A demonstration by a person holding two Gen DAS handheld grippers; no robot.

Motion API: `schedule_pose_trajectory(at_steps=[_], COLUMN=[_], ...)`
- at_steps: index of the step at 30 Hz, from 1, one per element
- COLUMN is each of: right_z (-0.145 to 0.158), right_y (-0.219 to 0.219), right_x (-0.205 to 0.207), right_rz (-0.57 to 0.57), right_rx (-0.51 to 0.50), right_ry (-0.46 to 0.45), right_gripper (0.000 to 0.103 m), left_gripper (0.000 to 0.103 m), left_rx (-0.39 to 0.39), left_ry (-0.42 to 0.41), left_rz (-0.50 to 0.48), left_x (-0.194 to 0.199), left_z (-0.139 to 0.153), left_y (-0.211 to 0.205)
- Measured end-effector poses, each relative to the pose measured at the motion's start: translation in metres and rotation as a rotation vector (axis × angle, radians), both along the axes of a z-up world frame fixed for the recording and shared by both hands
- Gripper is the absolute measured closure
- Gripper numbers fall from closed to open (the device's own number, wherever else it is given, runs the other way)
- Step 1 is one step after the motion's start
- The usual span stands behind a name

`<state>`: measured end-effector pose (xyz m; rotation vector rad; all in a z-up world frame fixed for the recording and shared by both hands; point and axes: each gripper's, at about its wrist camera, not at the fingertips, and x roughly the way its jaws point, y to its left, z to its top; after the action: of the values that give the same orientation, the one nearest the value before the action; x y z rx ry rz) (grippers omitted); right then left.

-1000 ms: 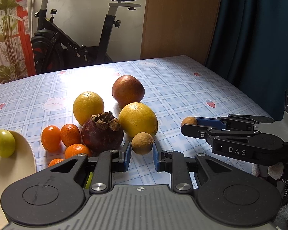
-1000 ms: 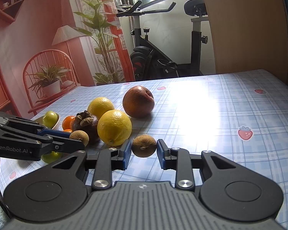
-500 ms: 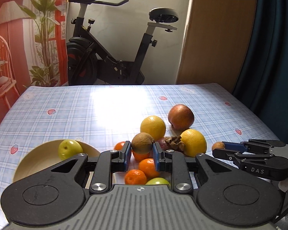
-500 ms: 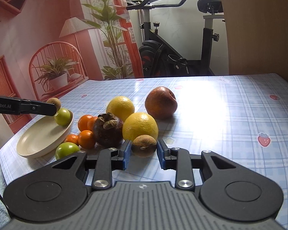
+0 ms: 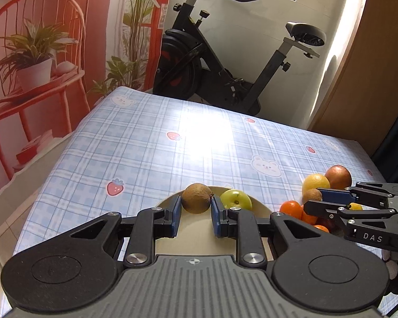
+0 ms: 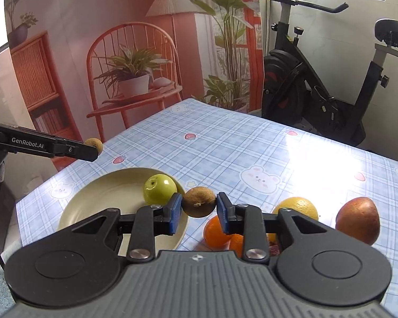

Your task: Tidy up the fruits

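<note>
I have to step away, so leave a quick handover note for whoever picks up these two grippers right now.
Left gripper: shut on a small brown fruit, held over the cream plate.
Right gripper: shut on a second brown fruit, just off the plate's rim.
On the plate: one green apple.
On the checked tablecloth beside it: tangerines, a yellow citrus, a red apple; other fruit is hidden behind the grippers.
Done: one fruit plated. Left: set down both brown fruits, then sort the pile.

Two brown fruits (image 6: 199, 205) (image 6: 94, 144), one per jaws; one green apple (image 6: 159, 188); one plate (image 6: 98, 198); one red apple (image 6: 357, 220).
</note>
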<state>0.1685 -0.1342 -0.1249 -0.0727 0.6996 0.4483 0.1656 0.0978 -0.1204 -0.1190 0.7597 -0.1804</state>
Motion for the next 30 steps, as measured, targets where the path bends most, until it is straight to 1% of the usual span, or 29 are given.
schedule_pose_trajectory(at_steps=[3, 6, 11, 14, 17, 24, 30], right_z=[-0.012, -0.022, -0.036, -0.042, -0.045, -0.051, -0.052], right_y=[0.025, 0.040, 0.052, 0.059, 0.063, 0.072, 0.072], right_x=[0.015, 0.022, 0.028, 0.035, 0.039, 0.041, 0.040], right_rz=[0.034, 0.072, 0.096, 0.101, 0.110, 0.141, 0.150], right_rx=[-0.051, -0.106, -0.173, -0.206, -0.222, -0.271, -0.283], right_ry=[0.059, 0.081, 0.115, 0.119, 0.118, 0.090, 0.070], right_gripper=[0.072, 0.072, 0.072, 0.072, 0.072, 0.072, 0.071], left_gripper=[0.077, 0.077, 0.077, 0.077, 0.077, 0.077, 0.077], left_rx=[0.001, -0.006, -0.031, -0.066, -0.077, -0.120, -0.110], left_ry=[0.028, 0.033, 0.076, 0.103, 0.113, 0.118, 0.129], left_rz=[-0.021, -0.055, -0.085, -0.097, -0.087, -0.071, -0.058], left_x=[0.009, 0.016, 0.032, 0.041, 0.046, 0.049, 0.053], left_z=[-0.014, -0.024, -0.041, -0.049, -0.054, -0.056, -0.059], left_y=[0.002, 0.001, 0.003, 0.006, 0.006, 0.008, 0.006])
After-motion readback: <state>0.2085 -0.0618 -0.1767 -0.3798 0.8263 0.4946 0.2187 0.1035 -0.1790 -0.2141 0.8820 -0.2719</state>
